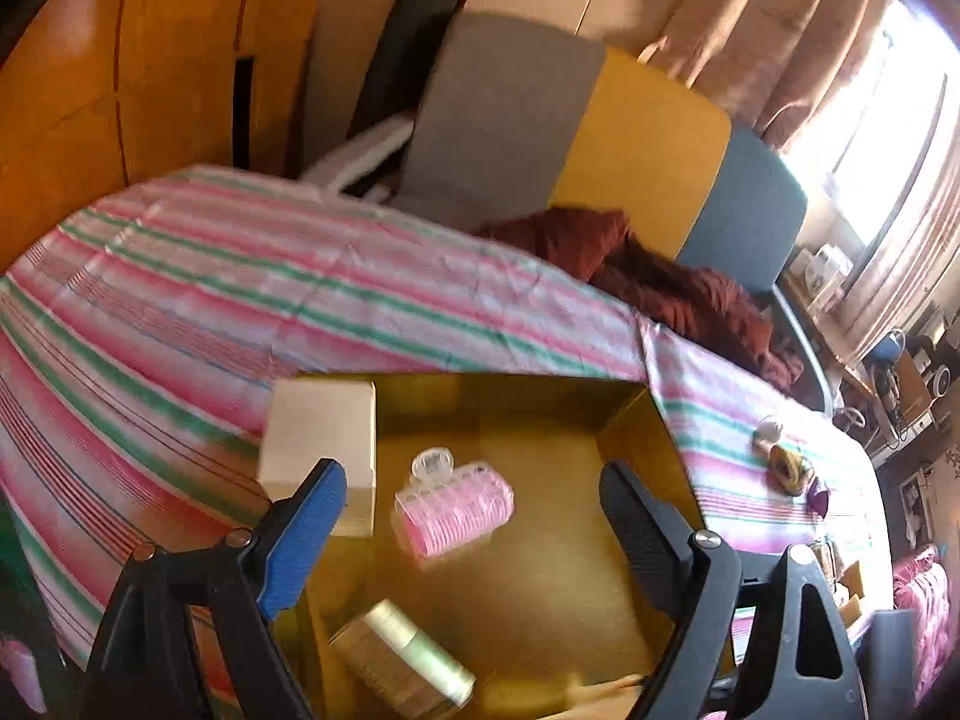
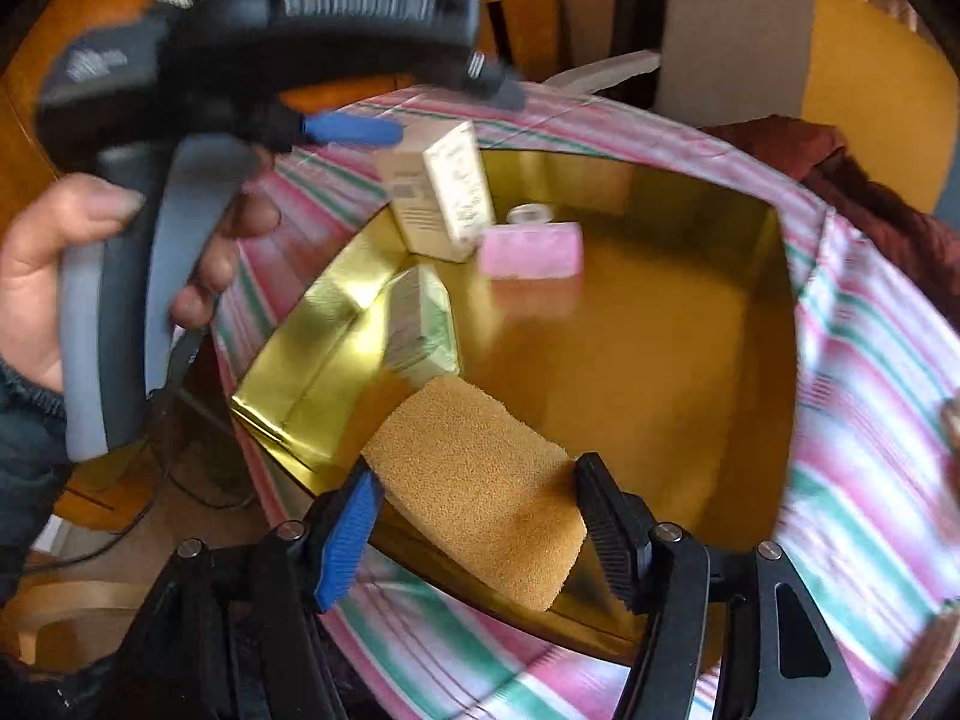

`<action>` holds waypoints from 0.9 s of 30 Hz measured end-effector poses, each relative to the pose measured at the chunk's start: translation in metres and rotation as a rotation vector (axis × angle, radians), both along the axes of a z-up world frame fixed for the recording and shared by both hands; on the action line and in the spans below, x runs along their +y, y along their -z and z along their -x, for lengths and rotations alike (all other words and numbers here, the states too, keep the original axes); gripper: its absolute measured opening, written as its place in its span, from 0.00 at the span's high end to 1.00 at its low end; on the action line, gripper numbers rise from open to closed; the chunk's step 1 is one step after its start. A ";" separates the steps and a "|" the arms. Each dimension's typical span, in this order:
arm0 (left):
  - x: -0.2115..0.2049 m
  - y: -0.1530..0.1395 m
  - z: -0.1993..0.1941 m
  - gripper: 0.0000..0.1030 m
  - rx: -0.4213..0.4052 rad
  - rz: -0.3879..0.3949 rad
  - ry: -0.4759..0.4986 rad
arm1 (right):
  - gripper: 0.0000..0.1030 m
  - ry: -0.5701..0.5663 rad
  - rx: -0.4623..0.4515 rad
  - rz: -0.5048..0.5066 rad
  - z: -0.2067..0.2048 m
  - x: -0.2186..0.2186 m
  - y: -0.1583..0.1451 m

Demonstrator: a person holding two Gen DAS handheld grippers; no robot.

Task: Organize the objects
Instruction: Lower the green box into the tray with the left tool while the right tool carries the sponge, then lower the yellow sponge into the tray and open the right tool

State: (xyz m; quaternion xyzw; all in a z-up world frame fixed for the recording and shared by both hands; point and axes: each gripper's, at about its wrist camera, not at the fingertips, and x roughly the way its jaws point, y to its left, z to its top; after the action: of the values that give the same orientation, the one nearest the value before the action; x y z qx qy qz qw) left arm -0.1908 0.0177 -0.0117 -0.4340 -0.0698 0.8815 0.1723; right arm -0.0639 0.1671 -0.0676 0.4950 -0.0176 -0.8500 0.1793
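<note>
A gold box [image 2: 312,324] lies open on a pink and green striped cloth [image 2: 870,420]. Inside it are a white carton [image 2: 444,192], a pink hair roller [image 2: 531,252] and a pale green pack [image 2: 420,324]. My right gripper [image 2: 477,474] is shut on a tan sponge [image 2: 480,492], held over the box's near rim. In the left wrist view my left gripper [image 1: 471,474] is open and empty above the gold box [image 1: 510,381], with the white carton [image 1: 318,438], the pink hair roller [image 1: 453,507] and a pale cylinder [image 1: 402,654] below it. A person's hand [image 2: 42,276] holds the left gripper [image 2: 432,111].
The striped cloth [image 1: 240,288] reaches beyond the box on all sides. Small loose items [image 1: 786,468] lie on it to the right. Behind it stand grey, yellow and blue cushions [image 1: 648,150] with a maroon cloth [image 1: 660,276]. A wooden wardrobe [image 1: 120,90] stands at the left.
</note>
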 end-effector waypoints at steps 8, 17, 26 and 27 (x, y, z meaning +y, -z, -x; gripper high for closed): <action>-0.041 -0.014 -0.039 0.18 0.039 -0.023 -0.087 | 0.36 -0.101 -0.011 -0.002 0.004 -0.043 0.007; -0.058 0.032 -0.064 0.26 -0.170 -0.081 -0.011 | 0.36 -0.022 -0.005 0.012 -0.001 -0.029 0.008; -0.040 0.065 -0.078 0.24 -0.297 -0.015 0.057 | 0.36 0.032 0.030 0.037 -0.010 -0.005 -0.005; -0.039 0.067 -0.079 0.24 -0.309 -0.011 0.062 | 0.36 0.037 0.034 0.039 -0.010 -0.003 -0.006</action>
State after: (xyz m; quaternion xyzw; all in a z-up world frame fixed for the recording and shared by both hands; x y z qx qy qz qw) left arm -0.1114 -0.0212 -0.0790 -0.5654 -0.0871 0.7981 0.1891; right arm -0.0534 0.1643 -0.0616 0.4763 -0.0402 -0.8611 0.1736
